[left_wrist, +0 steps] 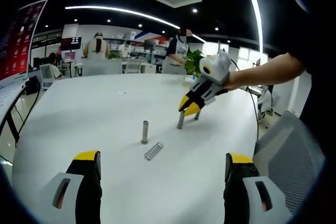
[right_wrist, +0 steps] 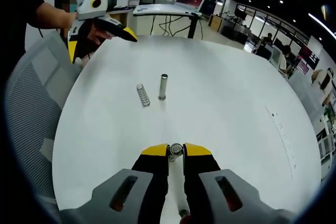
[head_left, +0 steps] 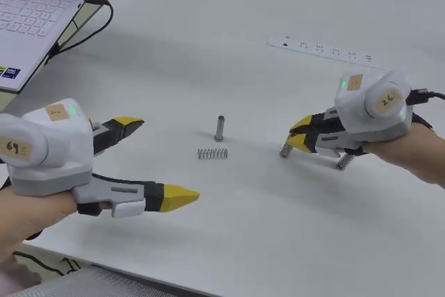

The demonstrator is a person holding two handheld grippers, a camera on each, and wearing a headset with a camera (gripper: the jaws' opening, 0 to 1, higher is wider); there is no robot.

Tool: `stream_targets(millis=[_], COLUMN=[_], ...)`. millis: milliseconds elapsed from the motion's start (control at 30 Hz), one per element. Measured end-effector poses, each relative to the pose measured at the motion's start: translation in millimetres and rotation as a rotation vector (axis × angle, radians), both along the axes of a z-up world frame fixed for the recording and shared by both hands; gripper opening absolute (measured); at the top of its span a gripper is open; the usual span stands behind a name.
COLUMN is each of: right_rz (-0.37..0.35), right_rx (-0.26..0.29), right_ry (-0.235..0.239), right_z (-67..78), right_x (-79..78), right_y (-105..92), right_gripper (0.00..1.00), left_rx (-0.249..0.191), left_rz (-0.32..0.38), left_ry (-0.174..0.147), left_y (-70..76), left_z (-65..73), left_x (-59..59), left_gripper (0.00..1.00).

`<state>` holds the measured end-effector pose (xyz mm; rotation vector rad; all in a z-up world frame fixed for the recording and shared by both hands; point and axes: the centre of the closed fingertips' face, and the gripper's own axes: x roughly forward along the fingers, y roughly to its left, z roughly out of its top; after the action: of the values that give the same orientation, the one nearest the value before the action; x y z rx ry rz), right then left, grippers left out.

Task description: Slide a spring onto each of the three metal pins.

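A bare metal pin (head_left: 220, 128) stands upright mid-table, with a loose spring (head_left: 213, 153) lying just in front of it. My left gripper (head_left: 163, 160) is open and holds nothing, a short way left of them; its view shows the pin (left_wrist: 145, 131) and spring (left_wrist: 153, 150) ahead. My right gripper (head_left: 299, 135) is at the right, its jaws closed on the top of a spring-clad pin (head_left: 286, 149). That pin's round top (right_wrist: 176, 149) sits between the yellow tips. A second spring-clad pin (head_left: 344, 162) stands under the gripper's body.
A white laptop (head_left: 31, 12) with a black cable (head_left: 90, 29) sits at the far left. A white power strip (head_left: 323, 50) lies at the far right. The table's front edge runs close below my left gripper. A grey mesh chair (left_wrist: 289, 156) stands beside the table.
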<state>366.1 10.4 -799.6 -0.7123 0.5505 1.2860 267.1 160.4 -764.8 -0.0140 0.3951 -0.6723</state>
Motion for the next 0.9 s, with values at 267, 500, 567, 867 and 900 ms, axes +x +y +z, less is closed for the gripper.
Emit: stream_targets(millis=[267,500,567,867,900], right_rz=[0.0,-0.003,-0.003,0.005,0.005], right_rx=[-0.003,0.003,0.002,-0.008,-0.009], right_ry=[0.008,0.01,0.012,-0.001,-0.001], right_z=[-3.9,-5.0,-5.4,-4.8,-4.8], right_x=[-0.5,-0.3,-0.6,-1.6,-1.5], right_y=[0.2,1.0,1.0,2.8,2.8], right_gripper=[0.07,0.07,0.08,0.08,0.08], left_rx=[0.0,0.002,0.003,0.002,0.001], left_rz=[-0.005,-0.01,-0.011,-0.016,-0.015], left_ry=[0.0,0.0,0.0,-0.007,-0.008], left_y=[-1.0,-1.8,-2.1,-2.5,-2.2], left_z=[-0.5,-1.5,-1.4,0.5,0.7], left_x=[1.7,2.7,3.1,5.1,5.1], left_gripper=[0.96,0.96,0.96,0.95,0.95])
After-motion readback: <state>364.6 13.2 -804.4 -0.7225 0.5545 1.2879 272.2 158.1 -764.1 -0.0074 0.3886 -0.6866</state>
